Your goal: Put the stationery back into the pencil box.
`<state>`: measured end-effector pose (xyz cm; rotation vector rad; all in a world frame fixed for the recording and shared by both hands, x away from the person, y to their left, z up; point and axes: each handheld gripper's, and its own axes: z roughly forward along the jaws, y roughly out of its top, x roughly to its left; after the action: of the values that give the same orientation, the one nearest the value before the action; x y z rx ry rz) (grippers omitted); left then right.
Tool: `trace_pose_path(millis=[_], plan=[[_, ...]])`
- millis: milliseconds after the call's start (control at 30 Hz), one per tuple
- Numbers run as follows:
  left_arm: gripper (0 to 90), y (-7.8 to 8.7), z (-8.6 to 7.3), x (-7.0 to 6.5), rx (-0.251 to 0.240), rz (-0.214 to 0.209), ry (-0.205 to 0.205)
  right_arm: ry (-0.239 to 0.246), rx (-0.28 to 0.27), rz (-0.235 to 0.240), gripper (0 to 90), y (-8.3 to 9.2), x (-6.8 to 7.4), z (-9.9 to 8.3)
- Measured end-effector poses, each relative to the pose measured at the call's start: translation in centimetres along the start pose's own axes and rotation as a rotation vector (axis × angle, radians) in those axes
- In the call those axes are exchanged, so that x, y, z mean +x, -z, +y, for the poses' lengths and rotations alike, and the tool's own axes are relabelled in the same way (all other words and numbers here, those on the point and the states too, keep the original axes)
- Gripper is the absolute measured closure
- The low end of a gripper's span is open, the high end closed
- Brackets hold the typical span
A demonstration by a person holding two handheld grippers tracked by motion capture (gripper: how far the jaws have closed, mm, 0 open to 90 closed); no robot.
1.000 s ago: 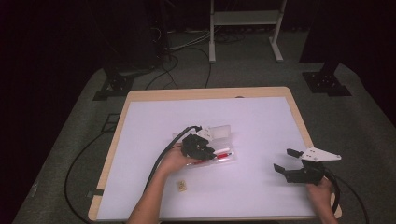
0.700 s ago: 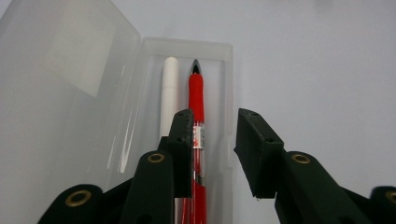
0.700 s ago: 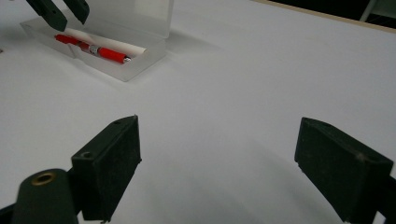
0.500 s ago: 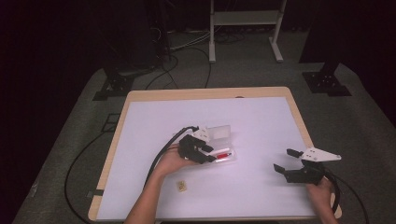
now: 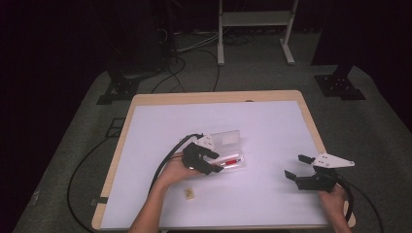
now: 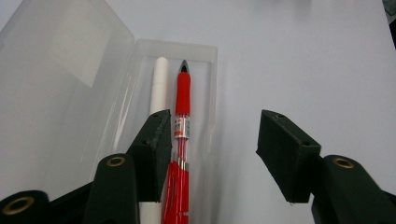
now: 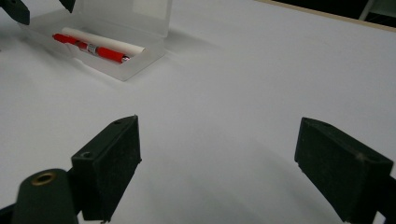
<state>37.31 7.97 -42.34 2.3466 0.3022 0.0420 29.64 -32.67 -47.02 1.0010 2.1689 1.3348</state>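
In the high view the left gripper (image 5: 210, 164) hangs over the near end of a clear plastic case (image 5: 232, 156) that lies open near the middle of the table (image 5: 272, 121), its lid (image 5: 227, 138) folded back on the far side; a red pen (image 5: 231, 161) and a white pen (image 5: 226, 158) lie side by side in the tray; a small tan scrap (image 5: 189, 193) sits on the table nearer the person; the right gripper (image 5: 297, 167) is held low over the table well apart to the right, released, with nothing between its jaws.

In the left gripper view the jaws have just been opening and now stand apart; the red pen (image 6: 180, 154) lies free in the case (image 6: 205, 84) just inside one jaw, the white pen (image 6: 159, 88) beside it, the lid (image 6: 60, 84) spread flat alongside.

In the right gripper view the jaws stand wide over bare table (image 7: 261, 84); the case (image 7: 135, 56) with the red pen (image 7: 91, 48) and white pen (image 7: 112, 43) sits farther off.
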Motion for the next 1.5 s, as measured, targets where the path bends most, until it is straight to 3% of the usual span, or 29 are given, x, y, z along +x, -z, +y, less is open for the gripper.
trace_pose_path(millis=[667,1500], plan=[[38.8,0.6,-0.7,-0.8,-0.009,-0.010,0.000,-0.005,0.002,-0.001,13.6,0.0,0.0,0.0],[33.0,2.3,-2.1,-2.1,-0.006,0.012,-0.003,-0.001,0.004,-0.002,13.6,0.0,0.0,0.0]])
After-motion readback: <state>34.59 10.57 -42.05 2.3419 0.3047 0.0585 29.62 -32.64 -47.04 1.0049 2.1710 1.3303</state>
